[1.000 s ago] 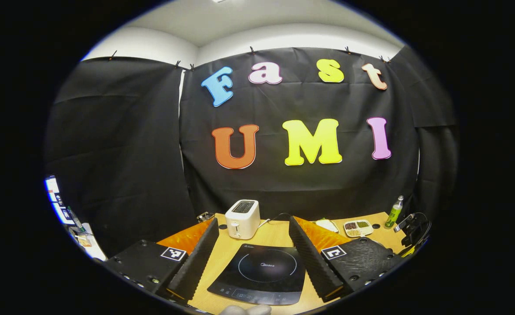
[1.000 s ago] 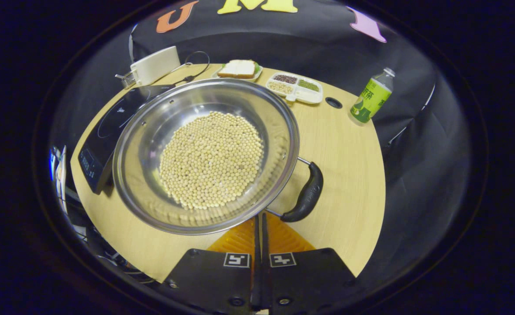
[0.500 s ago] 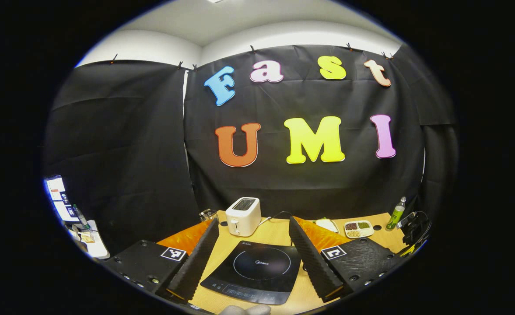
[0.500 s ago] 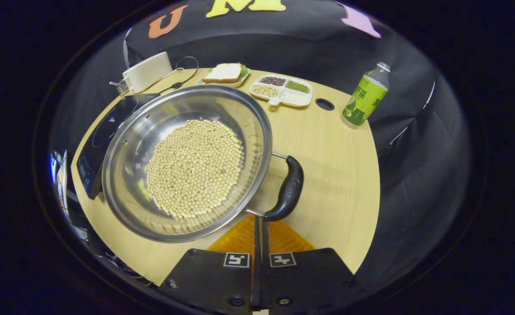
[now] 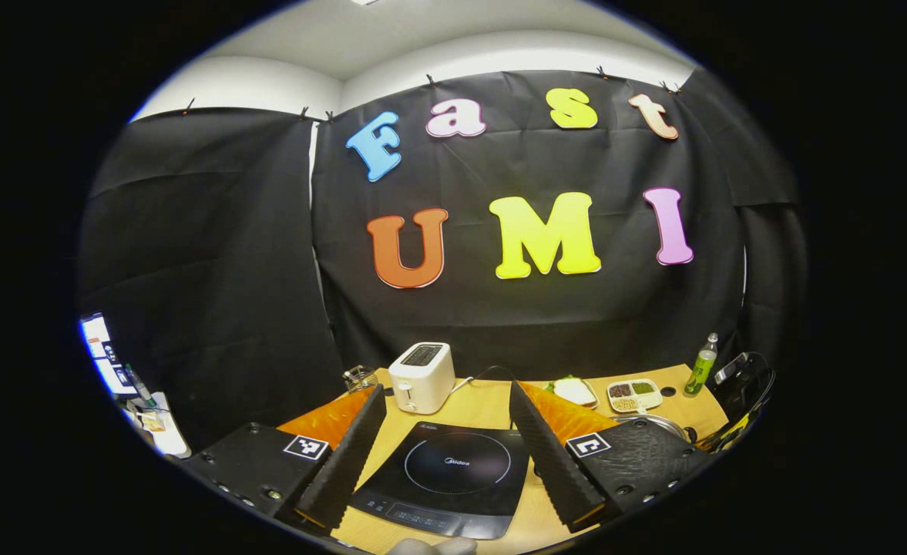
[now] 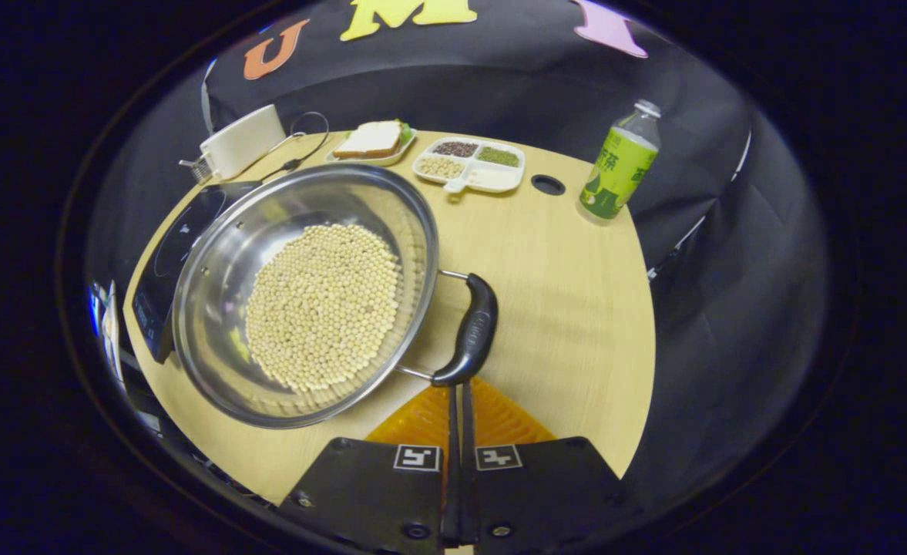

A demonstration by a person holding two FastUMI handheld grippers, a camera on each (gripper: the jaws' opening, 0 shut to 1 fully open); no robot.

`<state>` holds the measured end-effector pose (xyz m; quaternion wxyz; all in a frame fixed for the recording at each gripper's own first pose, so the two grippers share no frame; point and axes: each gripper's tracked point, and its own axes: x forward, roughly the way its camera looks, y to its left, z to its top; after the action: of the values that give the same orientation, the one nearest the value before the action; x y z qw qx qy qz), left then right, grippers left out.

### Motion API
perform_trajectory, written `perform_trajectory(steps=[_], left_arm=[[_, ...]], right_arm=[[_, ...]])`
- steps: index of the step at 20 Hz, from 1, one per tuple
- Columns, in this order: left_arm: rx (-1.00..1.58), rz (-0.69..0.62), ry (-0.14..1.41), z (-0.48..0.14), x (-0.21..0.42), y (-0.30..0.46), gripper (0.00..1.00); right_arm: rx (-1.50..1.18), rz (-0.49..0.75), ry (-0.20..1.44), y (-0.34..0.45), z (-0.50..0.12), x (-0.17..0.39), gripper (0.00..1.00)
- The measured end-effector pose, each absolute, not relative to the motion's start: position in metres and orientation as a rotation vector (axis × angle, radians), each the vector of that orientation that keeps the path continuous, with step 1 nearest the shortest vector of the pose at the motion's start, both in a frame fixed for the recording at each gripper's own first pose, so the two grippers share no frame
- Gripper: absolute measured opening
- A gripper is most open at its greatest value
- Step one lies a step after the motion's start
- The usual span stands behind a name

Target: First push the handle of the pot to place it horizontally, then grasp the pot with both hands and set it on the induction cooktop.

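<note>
Even overhead light is cast; glare is seen on the pot; edges are bent and dimmed by fisheye distortion.

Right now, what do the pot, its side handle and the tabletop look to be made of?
Pot: polished metal, probably stainless steel; mirror-like reflections on its wall. Handle: glossy black, likely plastic, on thin metal rods. Table: light wood-grain surface, maybe laminate; matte, with faint streaks.

One round steel pot of pale beans, one black induction cooktop, one white toaster, one green-labelled bottle, upper right.
</note>
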<state>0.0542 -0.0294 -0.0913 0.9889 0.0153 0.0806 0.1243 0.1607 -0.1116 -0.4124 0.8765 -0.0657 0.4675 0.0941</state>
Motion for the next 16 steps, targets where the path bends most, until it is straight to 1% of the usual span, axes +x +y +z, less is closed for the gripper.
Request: perform_trajectory(steps=[2,3,4,6,7,8,9,10,12,13,14,15,16], left_arm=[[0.008,0.204,0.191,-0.115,0.065,-0.039,0.96],[-0.004,0.178,0.206,-0.127,0.073,-0.045,0.96],[-0.022,0.155,0.233,-0.142,0.078,-0.051,0.96],[-0.046,0.108,0.258,-0.160,0.090,-0.065,0.97],[-0.042,0.094,0.275,-0.170,0.095,-0.068,0.96],[-0.028,0.079,0.287,-0.180,0.101,-0.073,0.96],[-0.020,0.065,0.302,-0.191,0.107,-0.075,0.97],[-0.017,0.050,0.321,-0.203,0.111,-0.080,0.97],[-0.036,0.010,0.363,-0.228,0.119,-0.091,0.96],[-0.050,-0.001,0.381,-0.239,0.124,-0.095,0.97],[-0.054,-0.007,0.403,-0.251,0.128,-0.097,0.97],[-0.056,-0.008,0.427,-0.263,0.131,-0.099,0.97],[-0.061,-0.013,0.441,-0.275,0.135,-0.101,0.97]], right_arm=[[-0.103,0.164,0.950,-0.120,-0.410,0.156,0.05],[-0.096,0.145,0.933,-0.126,-0.409,0.153,0.25],[-0.092,0.119,0.919,-0.134,-0.407,0.151,0.35],[-0.072,0.092,0.879,-0.142,-0.400,0.147,0.75],[-0.072,0.080,0.872,-0.147,-0.400,0.146,0.81],[-0.064,0.074,0.856,-0.148,-0.400,0.145,0.82],[-0.056,0.072,0.839,-0.148,-0.396,0.144,0.78],[-0.049,0.071,0.824,-0.147,-0.392,0.143,0.82],[-0.031,0.075,0.779,-0.141,-0.384,0.146,0.82],[-0.027,0.079,0.765,-0.138,-0.381,0.146,0.78],[-0.028,0.084,0.753,-0.134,-0.378,0.147,0.82],[-0.029,0.090,0.738,-0.130,-0.374,0.150,0.78],[-0.033,0.095,0.731,-0.125,-0.373,0.154,0.79]])
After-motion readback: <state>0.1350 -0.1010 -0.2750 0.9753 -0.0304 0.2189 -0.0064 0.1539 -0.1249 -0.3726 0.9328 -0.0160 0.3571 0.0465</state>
